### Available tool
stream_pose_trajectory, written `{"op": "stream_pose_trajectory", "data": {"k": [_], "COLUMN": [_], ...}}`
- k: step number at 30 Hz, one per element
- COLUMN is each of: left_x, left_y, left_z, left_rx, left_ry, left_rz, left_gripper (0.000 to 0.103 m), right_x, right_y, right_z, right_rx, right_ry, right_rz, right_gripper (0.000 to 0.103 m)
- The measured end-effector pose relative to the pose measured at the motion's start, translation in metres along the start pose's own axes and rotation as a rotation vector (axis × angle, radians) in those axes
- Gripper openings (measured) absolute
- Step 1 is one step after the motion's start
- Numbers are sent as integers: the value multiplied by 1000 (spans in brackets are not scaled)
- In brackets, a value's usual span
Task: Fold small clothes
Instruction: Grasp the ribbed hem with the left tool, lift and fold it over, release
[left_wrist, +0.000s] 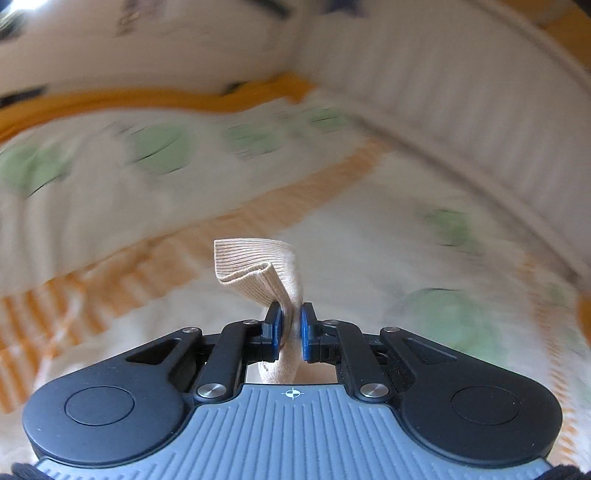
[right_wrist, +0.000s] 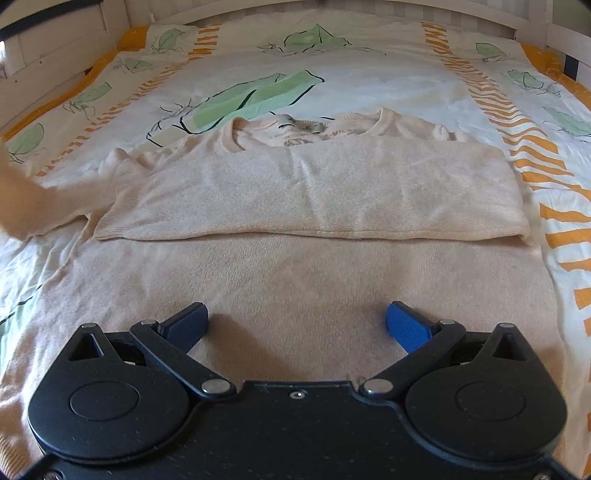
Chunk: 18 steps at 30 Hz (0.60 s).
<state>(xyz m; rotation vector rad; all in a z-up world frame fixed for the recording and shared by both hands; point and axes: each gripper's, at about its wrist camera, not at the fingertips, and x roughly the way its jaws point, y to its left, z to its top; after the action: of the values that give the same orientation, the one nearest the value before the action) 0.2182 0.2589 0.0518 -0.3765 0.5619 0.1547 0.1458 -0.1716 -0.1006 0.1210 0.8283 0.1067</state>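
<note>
A pale peach knit sweater (right_wrist: 310, 184) lies flat on the bed, its neck and label at the far side and its right sleeve folded across the chest. My left gripper (left_wrist: 291, 325) is shut on the ribbed cuff (left_wrist: 255, 266) of the other sleeve, which sticks up between the blue pads above the blurred bedcover. In the right wrist view that sleeve (right_wrist: 44, 203) is a raised blur at the left edge. My right gripper (right_wrist: 295, 325) stands open low over the sweater's near part, nothing between its fingers.
The bedcover (right_wrist: 369, 85) is white with green leaf prints and orange striped bands. A white bed frame (right_wrist: 55, 55) runs along the left and far sides. An orange sheet edge (right_wrist: 554, 62) shows at the far right.
</note>
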Motion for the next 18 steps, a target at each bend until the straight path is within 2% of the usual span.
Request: {"op": "stream_pose_trajectory", "data": {"k": [4,8,12,15,16,18], "left_x": [-18,-13,7,23,28,33], "left_y": [-77,-149,-207,-240,-249,-257], "left_z": [-6,-33,-81,-119,-131,-150], "left_rx": [99,167,232,301,323,367], "left_ry": [-12,51,142,202,215,226], "left_rz": [-153,-284,-352,-374,-384,-394], "left_gripper": [10,10,10,11,13,30], "right_x": [-10,-22,-34,-40,-42,-44], "right_y": [-11,-25,-42,-56,-60,-66], "right_z": [-3,-6,-9,-9,-10,-11], "right_rx": [34,73,113,145,154,167], "right_ry": [-13,-27,-45,-55,-58,-61], "right_rz": [23,32,30,21,17,8], "right_gripper": [103,103,103,102,102,102]}}
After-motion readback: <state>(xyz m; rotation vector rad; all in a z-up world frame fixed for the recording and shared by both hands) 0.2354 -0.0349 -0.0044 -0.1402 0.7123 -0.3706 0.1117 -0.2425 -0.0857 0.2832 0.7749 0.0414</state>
